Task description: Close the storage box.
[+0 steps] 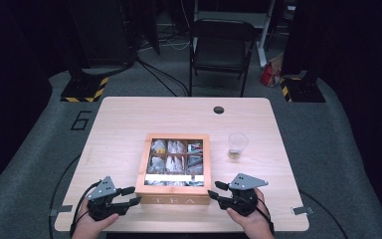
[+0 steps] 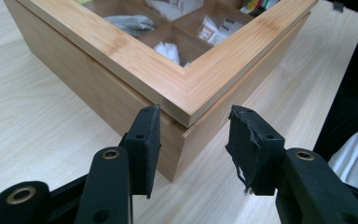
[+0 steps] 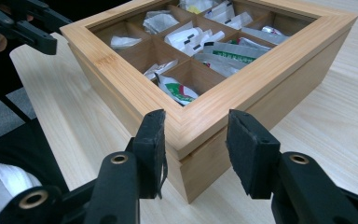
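A square bamboo tea box [image 1: 173, 199] with a windowed lid is straddled at its near corners by the left gripper [image 1: 131, 195] and right gripper [image 1: 214, 190], jaws spread, seemingly to lift the lid.

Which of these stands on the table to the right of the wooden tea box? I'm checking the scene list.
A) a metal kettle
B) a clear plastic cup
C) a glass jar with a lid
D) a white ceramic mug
B: a clear plastic cup with a little liquid at its bottom stands right of the tea box.
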A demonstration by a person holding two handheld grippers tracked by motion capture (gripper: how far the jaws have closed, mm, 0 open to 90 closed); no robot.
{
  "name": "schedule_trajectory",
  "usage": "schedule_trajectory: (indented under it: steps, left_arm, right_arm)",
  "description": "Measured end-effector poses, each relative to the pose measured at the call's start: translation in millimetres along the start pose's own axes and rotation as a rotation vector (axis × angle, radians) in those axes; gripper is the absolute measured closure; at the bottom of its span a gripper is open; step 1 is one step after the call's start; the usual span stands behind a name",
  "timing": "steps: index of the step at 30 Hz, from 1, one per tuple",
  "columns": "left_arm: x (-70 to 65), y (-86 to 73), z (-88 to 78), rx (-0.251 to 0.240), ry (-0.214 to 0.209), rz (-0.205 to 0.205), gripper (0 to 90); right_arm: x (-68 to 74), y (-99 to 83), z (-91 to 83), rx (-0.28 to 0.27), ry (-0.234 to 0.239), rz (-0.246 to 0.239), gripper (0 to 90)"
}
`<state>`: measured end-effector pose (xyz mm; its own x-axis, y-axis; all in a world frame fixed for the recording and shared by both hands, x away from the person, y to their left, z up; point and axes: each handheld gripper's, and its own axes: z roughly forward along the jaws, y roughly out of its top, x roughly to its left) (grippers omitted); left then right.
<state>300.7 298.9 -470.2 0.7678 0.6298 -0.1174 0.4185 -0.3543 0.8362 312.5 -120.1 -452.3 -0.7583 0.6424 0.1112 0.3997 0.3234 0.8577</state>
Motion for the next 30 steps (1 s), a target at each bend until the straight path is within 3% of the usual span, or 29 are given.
schedule_trajectory:
  steps: [15, 18, 30]
  left_arm:
    - [13.9, -1.3, -9.4, -0.020, 0.019, -0.011, 55.7]
    - [17.7, -2.4, -11.4, -0.009, 0.021, 0.008, 55.7]
    - [30.7, -7.7, -10.5, -0.022, 0.049, -0.029, 55.4]
  right_arm:
    - [-7.6, -1.2, -0.2, -0.014, -0.015, 0.026, 56.1]
    - [-8.6, -0.8, -1.9, -0.023, -0.021, 0.030, 55.9]
    - [-18.8, -7.1, -3.6, -0.022, -0.047, 0.050, 54.0]
